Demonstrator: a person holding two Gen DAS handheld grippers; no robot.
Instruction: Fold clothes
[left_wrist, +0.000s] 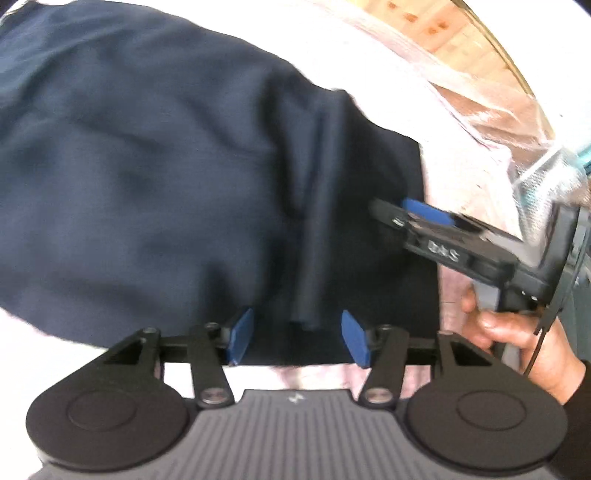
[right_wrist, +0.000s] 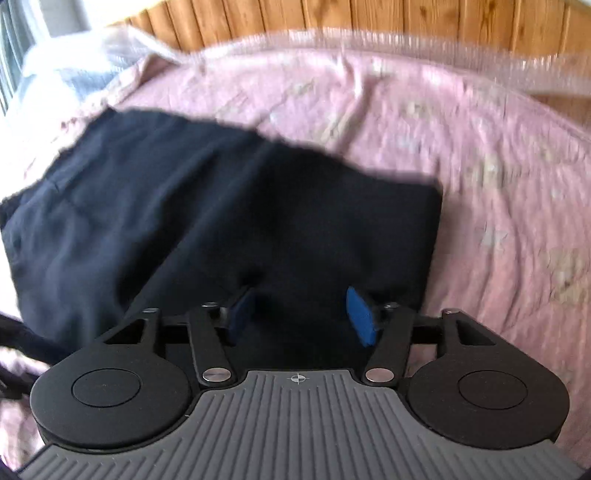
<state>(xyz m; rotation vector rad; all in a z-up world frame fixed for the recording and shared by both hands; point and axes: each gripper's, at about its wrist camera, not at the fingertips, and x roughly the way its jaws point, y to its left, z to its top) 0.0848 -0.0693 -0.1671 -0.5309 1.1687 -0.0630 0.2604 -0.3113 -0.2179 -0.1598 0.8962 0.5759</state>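
Navy garment (left_wrist: 147, 166) on pink bedsheet (right_wrist: 480, 166), wooden wall (right_wrist: 369, 18)

1. In the left wrist view, the right gripper (left_wrist: 402, 214) and the hand (left_wrist: 517, 339) holding it block the 3 o'clock side.
2. The dark garment (left_wrist: 166, 166) fills 9 through 12 o'clock.
3. In the right wrist view, bare pink sheet (right_wrist: 498, 192) lies open from 12 to 3 o'clock.
4. The wooden wall (right_wrist: 369, 18) bounds 12 o'clock.
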